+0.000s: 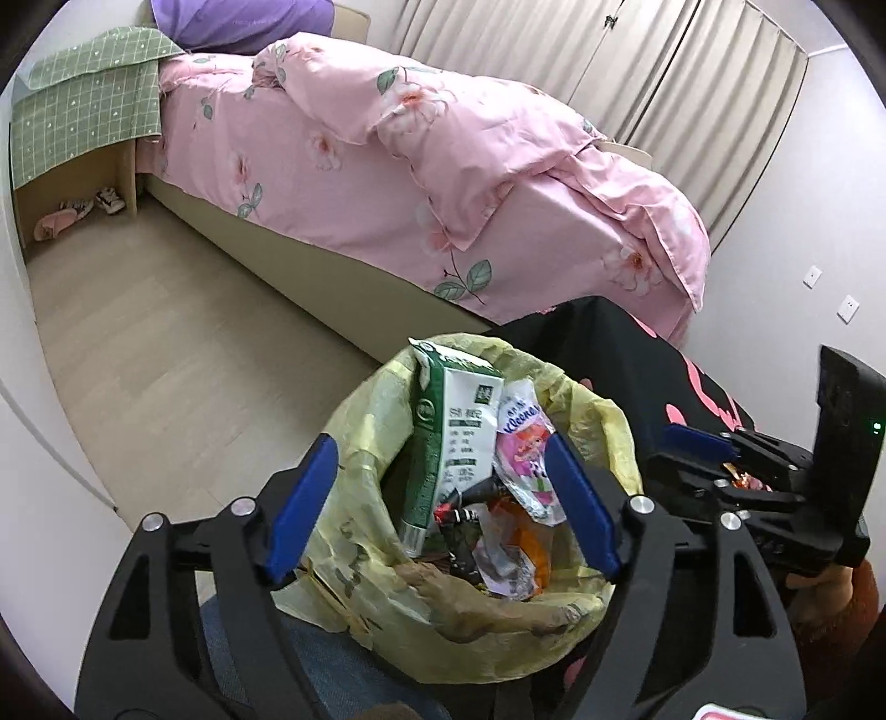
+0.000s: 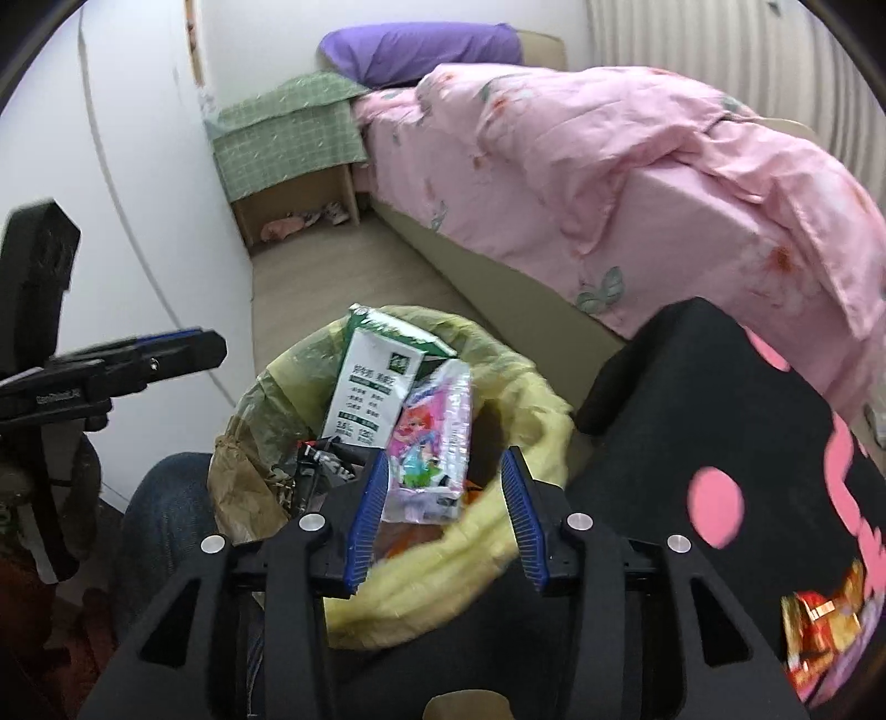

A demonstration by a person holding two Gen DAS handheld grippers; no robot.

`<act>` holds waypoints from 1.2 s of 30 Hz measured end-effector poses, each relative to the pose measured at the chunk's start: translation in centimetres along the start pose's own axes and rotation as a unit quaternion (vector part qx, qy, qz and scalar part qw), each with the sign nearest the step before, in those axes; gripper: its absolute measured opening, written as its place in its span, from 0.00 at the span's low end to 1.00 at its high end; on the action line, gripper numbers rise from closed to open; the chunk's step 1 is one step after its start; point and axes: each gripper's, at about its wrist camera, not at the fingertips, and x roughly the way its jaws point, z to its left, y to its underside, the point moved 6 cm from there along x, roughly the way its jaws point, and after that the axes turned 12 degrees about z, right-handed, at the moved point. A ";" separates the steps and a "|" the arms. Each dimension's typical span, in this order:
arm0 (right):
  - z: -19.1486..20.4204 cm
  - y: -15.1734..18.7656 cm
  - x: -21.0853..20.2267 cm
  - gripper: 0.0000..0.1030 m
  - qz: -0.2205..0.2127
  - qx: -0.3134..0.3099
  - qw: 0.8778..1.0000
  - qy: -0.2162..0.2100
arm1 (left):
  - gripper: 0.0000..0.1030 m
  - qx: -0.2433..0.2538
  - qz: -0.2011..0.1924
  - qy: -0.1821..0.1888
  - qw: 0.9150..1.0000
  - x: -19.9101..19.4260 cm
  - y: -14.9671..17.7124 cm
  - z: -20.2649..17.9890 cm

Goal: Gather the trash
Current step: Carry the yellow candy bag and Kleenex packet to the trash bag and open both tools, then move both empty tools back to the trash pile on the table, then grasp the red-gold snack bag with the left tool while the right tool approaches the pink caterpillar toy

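Both grippers hanging over yellow-lined bin (image 1: 603, 421) — left gripper (image 1: 443, 498) gaping wide, right gripper (image 2: 443, 493) part-open, both holding nothing.

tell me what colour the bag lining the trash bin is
Pale yellow bin liner, clearest in the left wrist view.

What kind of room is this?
A bedroom, most likely: a bed with a pink floral duvet and purple pillow, a bedside stand, and curtains.
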 end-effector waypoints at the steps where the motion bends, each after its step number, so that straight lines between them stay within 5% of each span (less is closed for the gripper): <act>1: -0.6 0.3 -0.6 0.40 -0.004 0.007 1.000 0.004 | 0.73 0.003 0.001 0.002 1.000 0.0 0.0 -0.3; 8: -5.6 6.3 -7.0 0.40 -0.045 0.076 0.994 0.065 | 0.79 0.068 0.006 0.024 0.997 0.6 0.8 -6.0; 12: -9.0 10.9 -10.8 0.56 -0.062 0.121 0.985 0.104 | 0.79 0.117 0.014 0.050 0.992 1.2 1.7 -10.6; 20: -13.5 19.0 -14.8 0.56 -0.044 0.172 0.971 0.158 | 0.80 0.194 0.041 0.110 0.974 3.2 3.8 -19.4; 26: -15.6 23.8 -16.1 0.56 -0.039 0.220 0.955 0.194 | 0.80 0.244 0.070 0.122 0.959 4.5 6.4 -23.8; 30: -16.5 26.1 -16.6 0.56 -0.049 0.247 0.948 0.194 | 0.80 0.267 0.083 0.128 0.952 5.3 7.4 -25.7; 36: -17.6 27.7 -16.9 0.56 -0.061 0.272 0.940 0.198 | 0.88 0.313 0.096 0.176 0.928 8.2 5.6 -30.4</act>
